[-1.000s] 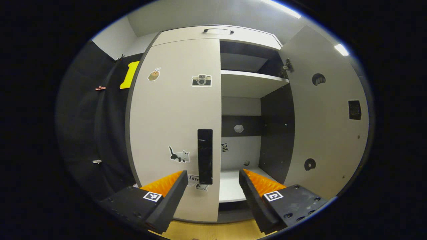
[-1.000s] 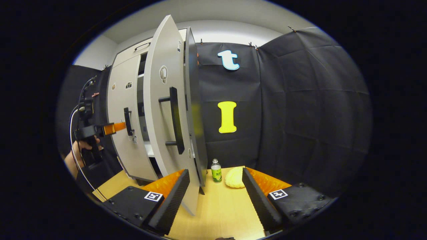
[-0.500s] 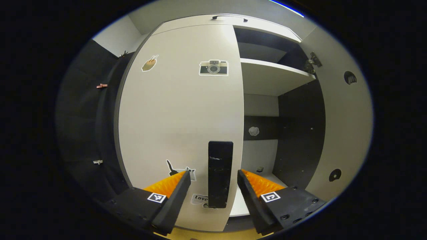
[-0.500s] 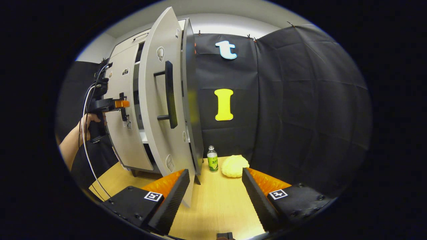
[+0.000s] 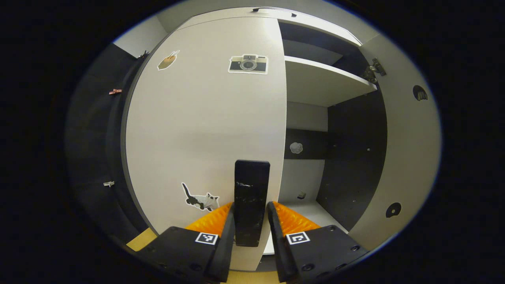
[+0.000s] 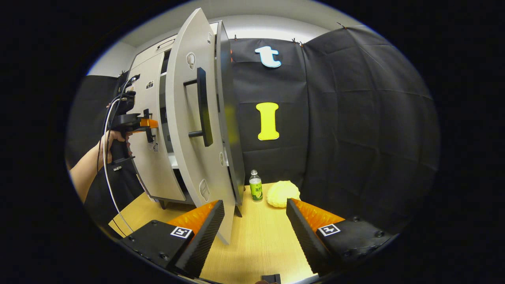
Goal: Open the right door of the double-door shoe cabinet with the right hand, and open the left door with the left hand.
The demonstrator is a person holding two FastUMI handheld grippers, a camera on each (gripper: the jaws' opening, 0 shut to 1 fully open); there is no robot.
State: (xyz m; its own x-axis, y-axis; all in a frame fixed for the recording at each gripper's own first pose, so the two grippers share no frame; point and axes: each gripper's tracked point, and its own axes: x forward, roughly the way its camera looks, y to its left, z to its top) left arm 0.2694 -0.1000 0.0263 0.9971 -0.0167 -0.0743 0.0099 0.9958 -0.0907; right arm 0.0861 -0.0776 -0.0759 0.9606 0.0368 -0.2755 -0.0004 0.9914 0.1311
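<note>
The shoe cabinet's left door (image 5: 205, 118) is closed, pale with stickers, and carries a black upright handle (image 5: 251, 189). My left gripper (image 5: 250, 205) is shut on that handle, one finger pressing each side. In the right gripper view the left gripper (image 6: 152, 124) shows at the left door's handle, held by a hand (image 6: 112, 138). The right door (image 6: 193, 130) stands swung wide open, its black bar handle (image 6: 203, 106) facing outward. My right gripper (image 6: 254, 203) is open over the table, apart from the right door, with nothing between its fingers.
Inside the open right half are a white shelf (image 5: 323, 79) and dark side walls. On the wooden table (image 6: 256, 244) a green-labelled bottle (image 6: 256, 188) and a yellow rounded object (image 6: 282, 193) sit beside the cabinet's base. A white cable hangs from the left gripper.
My left gripper moved in toward the left door and its fingers closed from wide open onto the handle. The right gripper shifted only slightly and stayed open.
</note>
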